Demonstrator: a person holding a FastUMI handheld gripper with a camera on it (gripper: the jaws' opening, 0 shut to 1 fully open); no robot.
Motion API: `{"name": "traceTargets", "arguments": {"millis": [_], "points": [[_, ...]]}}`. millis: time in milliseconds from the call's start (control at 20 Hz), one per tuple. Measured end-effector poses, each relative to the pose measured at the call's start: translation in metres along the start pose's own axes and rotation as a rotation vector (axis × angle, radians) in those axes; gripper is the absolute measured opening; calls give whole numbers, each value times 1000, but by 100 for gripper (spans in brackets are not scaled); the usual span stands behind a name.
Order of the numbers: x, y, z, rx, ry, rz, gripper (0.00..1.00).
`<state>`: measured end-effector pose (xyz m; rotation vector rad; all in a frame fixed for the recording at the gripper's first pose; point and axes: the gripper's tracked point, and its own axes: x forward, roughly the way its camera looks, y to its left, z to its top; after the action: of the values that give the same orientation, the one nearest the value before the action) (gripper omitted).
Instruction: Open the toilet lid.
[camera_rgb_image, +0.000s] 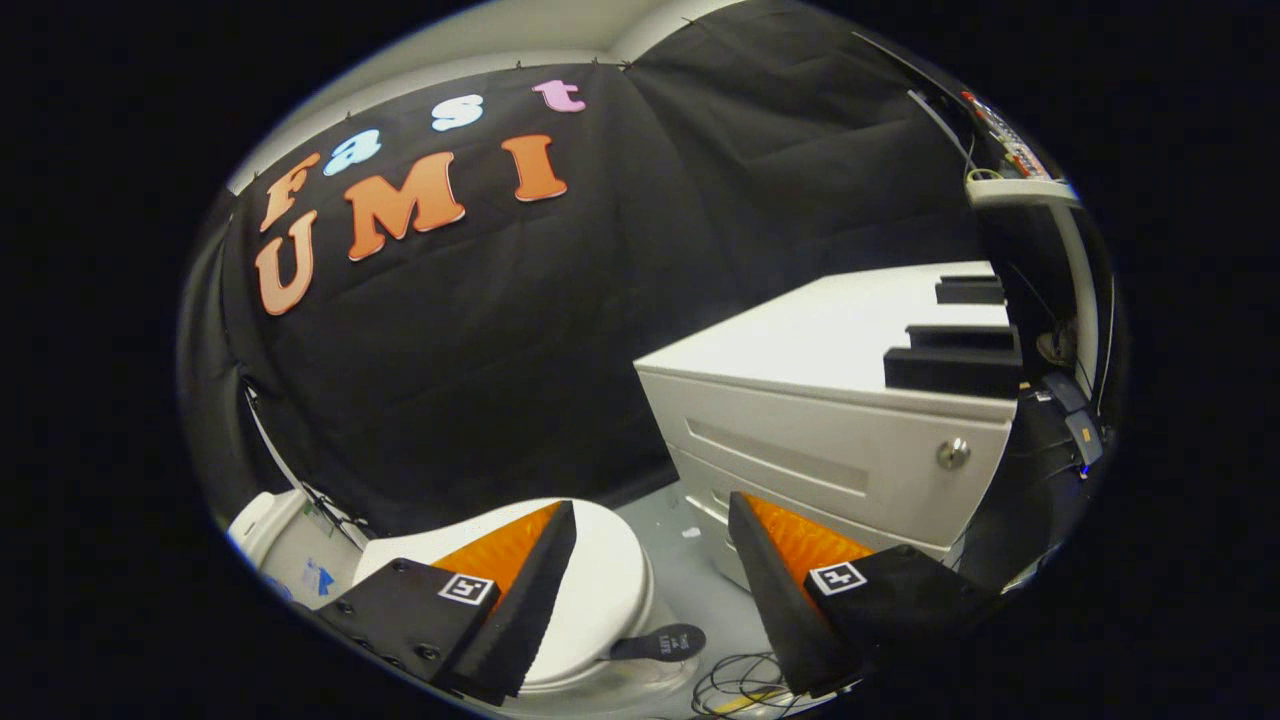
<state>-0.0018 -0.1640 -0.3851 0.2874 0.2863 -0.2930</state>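
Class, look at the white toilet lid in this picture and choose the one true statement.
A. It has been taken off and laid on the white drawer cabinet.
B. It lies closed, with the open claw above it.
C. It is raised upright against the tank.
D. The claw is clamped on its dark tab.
B: the white toilet lid lies flat and closed, the claw is spread open over it, and the dark tab at its front edge is untouched.

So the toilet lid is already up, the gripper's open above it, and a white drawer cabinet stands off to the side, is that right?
Not quite: the gripper view shows the toilet lid still down, lying flat on the bowl. The rest holds: the gripper is open above it, fingers apart and touching nothing, and the white drawer cabinet stands off to the side.
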Motion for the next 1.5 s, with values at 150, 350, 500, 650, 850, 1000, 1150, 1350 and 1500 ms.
{"name": "traceTargets", "arguments": {"millis": [150,350,500,650,850,1000,1150,1350,1500], "points": [[5,-15,-41,48,67,-27,99],[11,-24,-85,98,149,-44,99],[13,-23,-108,152,202,-39,97],[14,-24,-128,188,260,-29,93],[1,-14,-137,301,357,17,77],[-8,-5,-144,430,446,63,65],[-14,-5,-143,511,471,70,51],[-12,-3,-135,531,449,75,38],[-16,-1,-129,565,453,67,20]]}}
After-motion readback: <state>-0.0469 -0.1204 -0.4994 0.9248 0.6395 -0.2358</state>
